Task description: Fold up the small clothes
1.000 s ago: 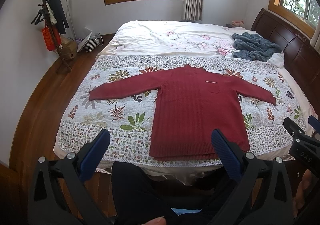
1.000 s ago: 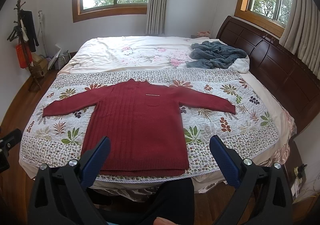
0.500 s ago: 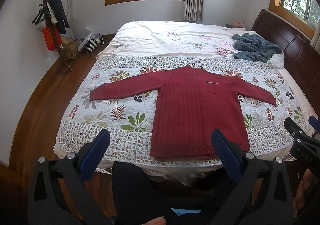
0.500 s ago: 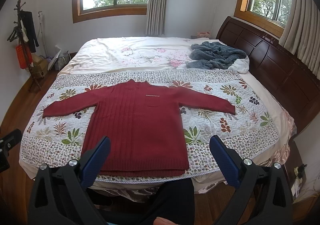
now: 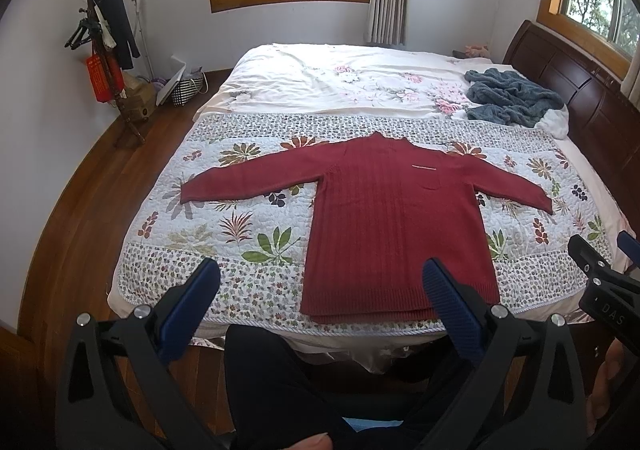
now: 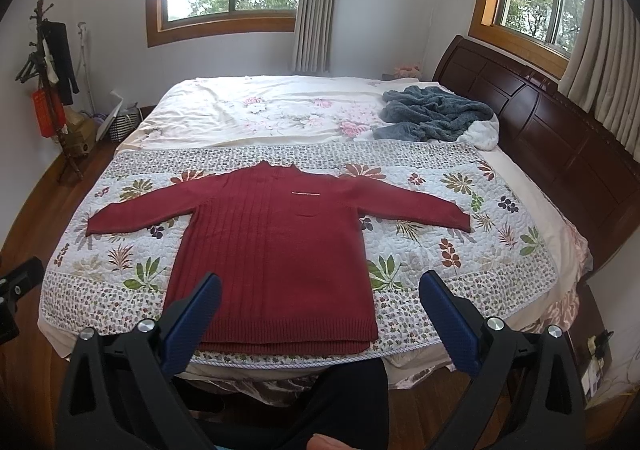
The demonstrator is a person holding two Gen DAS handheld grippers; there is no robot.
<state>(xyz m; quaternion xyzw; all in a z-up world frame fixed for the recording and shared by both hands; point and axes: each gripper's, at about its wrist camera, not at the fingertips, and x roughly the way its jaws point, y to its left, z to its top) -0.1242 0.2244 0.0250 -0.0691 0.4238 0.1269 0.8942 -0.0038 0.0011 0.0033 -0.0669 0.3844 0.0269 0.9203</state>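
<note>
both grippers hang short of the bed's near edge, over the person's dark-clad legs [image 5: 276, 378], touching nothing. left gripper [image 5: 320, 286] has its blue-padded fingers [image 5: 192, 302] spread wide apart and empty; right gripper [image 6: 320, 290] likewise, its pads [image 6: 448, 314] well separated. red sweater [image 6: 276, 246] lies flat and face up on the floral quilt [image 6: 440, 250], sleeves stretched out to either side, hem near the quilt's front border. farther back a grey-blue blanket [image 6: 432, 114] sits crumpled by the headboard [image 6: 560, 138]. beside the bed stands a coat rack [image 5: 100, 62]; what hangs on it is hard to make out.
</note>
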